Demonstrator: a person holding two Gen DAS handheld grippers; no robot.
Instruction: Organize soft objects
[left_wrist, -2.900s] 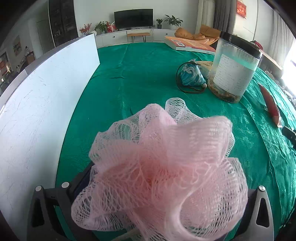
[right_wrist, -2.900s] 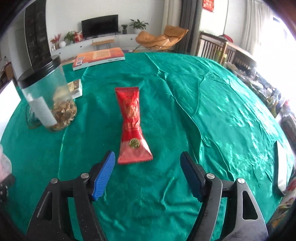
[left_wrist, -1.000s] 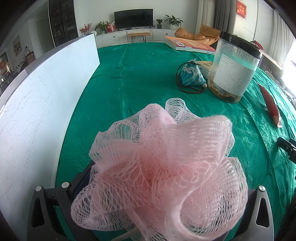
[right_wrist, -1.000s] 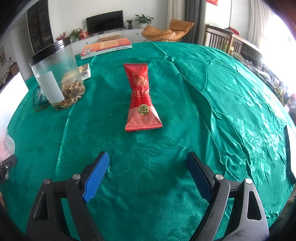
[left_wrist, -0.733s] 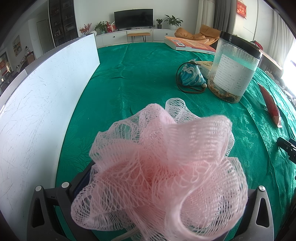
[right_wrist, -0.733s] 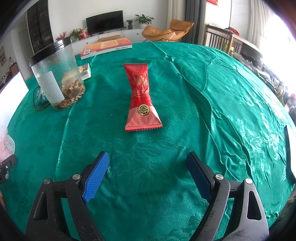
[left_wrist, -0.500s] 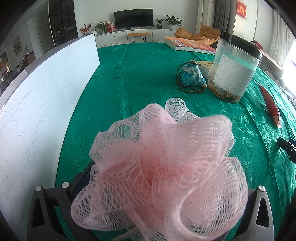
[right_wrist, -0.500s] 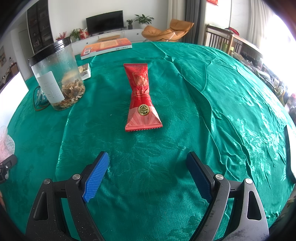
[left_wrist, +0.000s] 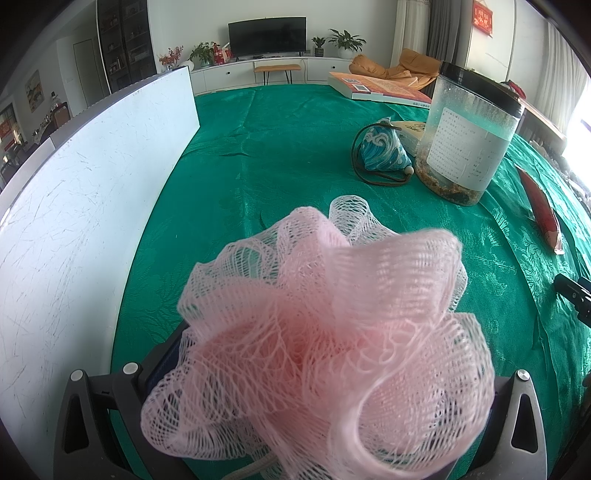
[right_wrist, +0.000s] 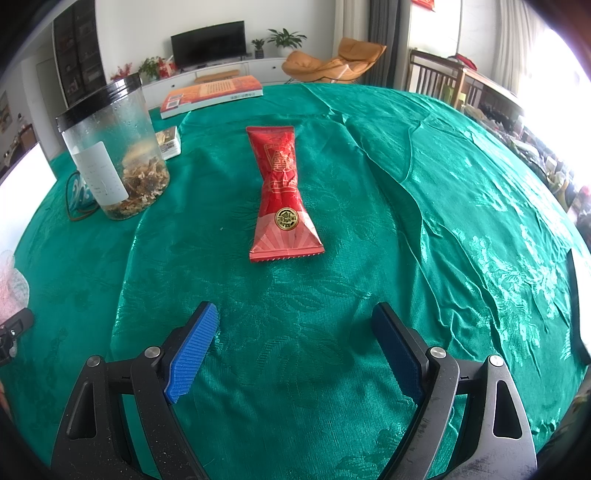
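My left gripper (left_wrist: 317, 417) clamps a fluffy pink mesh bath pouf (left_wrist: 325, 339) above the green patterned tablecloth (left_wrist: 258, 166). A white board (left_wrist: 74, 206) stands along the left. Ahead sit a blue wave-print fabric pouch (left_wrist: 384, 153) and, just beside it, a clear black-lidded plastic jar (left_wrist: 469, 136).

A dark television (left_wrist: 267, 35) is standing on a long white cabinet (left_wrist: 258, 70) at the upper centre, against a white wall. Daylight is glaring through a window (right_wrist: 550, 70) at the upper right.
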